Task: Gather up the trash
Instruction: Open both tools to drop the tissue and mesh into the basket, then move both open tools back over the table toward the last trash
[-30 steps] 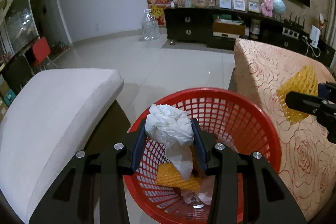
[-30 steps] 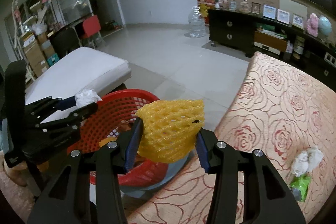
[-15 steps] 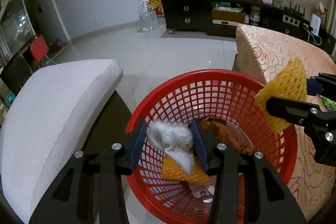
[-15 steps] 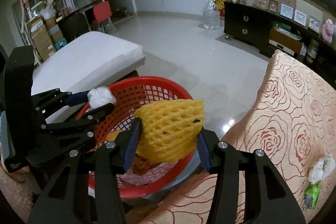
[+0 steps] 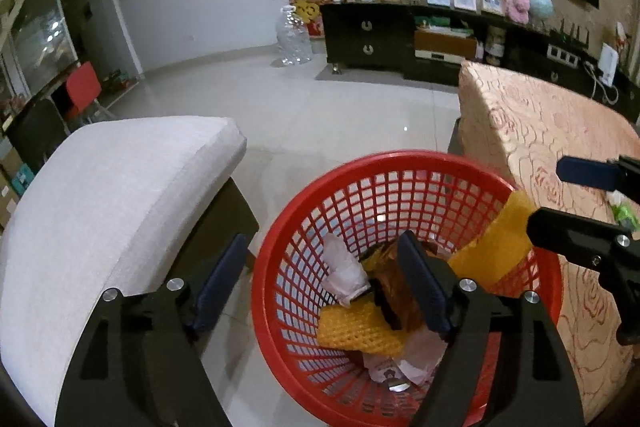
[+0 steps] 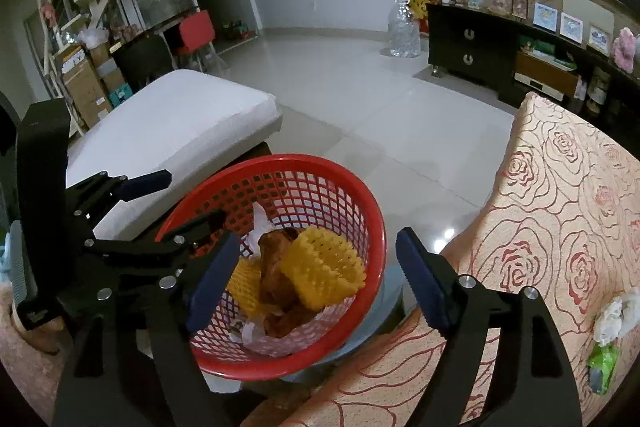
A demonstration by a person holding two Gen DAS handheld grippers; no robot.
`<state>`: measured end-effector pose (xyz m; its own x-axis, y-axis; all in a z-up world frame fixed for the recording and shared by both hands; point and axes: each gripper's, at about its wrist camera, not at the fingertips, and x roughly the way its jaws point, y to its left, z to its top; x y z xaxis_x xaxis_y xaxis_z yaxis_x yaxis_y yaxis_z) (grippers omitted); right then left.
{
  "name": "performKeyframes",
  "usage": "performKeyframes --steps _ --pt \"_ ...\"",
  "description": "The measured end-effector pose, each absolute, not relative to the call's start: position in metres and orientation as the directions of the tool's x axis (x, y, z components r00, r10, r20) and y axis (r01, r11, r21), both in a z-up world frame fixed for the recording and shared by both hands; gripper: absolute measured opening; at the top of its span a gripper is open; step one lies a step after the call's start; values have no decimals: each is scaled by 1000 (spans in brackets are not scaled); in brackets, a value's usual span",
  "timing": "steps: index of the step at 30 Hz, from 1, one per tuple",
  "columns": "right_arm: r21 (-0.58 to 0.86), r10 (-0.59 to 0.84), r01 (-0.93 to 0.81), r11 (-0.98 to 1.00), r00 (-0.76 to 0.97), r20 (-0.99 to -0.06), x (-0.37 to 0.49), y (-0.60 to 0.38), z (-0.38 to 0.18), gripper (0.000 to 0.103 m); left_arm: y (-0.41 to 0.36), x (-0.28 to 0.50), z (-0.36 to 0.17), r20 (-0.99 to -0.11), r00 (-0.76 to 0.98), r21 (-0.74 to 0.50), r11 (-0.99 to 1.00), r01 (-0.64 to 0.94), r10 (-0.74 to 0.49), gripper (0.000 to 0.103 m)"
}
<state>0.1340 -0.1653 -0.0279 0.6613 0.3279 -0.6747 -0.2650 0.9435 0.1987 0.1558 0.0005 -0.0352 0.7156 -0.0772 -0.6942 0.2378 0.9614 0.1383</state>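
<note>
**Ana:** Jaws are standing wide on both tools now. On the left gripper [image 5: 320,275] they have just been opening, and nothing is sitting between them any more; a second ago they were pinching the white tissue wad [image 5: 346,273], which is now lying inside the red basket [image 5: 280,251], against its left wall.

**Ben:** And the right gripper [image 6: 316,285]?

**Ana:** Same story. Its jaws have just been opening too, and the yellow foam net [image 6: 322,273] it was clamping half a second ago is now resting in the basket on top of the brown wrapper [image 6: 276,267]. In the left wrist view the net is leaning against the basket's right wall, just under the right tool's lower finger.

**Ben:** So 2 pieces are going in at once?

**Ana:** Looks that way: both are lying loose in the basket beside an older yellow net [image 5: 358,329], and neither tool is touching anything.

**Ben:** Is the job finishing, then?

**Ana:** I am doubting it. On the rose-patterned cushion [image 6: 560,227], at the right edge, a white crumpled tissue [image 6: 616,315] and a green wrapper [image 6: 604,373] are lying side by side, well apart from the basket. The right tool is sitting nearer to them, so I am guessing it is the one to reach over.
</note>
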Motion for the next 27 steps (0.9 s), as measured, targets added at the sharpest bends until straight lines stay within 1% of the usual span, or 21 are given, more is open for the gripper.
performKeyframes --steps 5,11,15,27 --pt "195 306 -237 952 676 -670 132 -176 -25 78 4 155 -24 -672 735 104 972 212 -88 76" --pt "186 262 -186 965 703 -661 123 -199 -19 79 0 150 -16 -653 748 82 972 221 -115 78" --pt "182 229 -144 973 717 -658 116 -218 -19 81 -11 145 -12 -646 750 69 968 243 -143 78" --pt "161 105 1 987 752 -651 75 -287 -14 82 -60 128 -2 -617 756 74 941 331 -218 80"
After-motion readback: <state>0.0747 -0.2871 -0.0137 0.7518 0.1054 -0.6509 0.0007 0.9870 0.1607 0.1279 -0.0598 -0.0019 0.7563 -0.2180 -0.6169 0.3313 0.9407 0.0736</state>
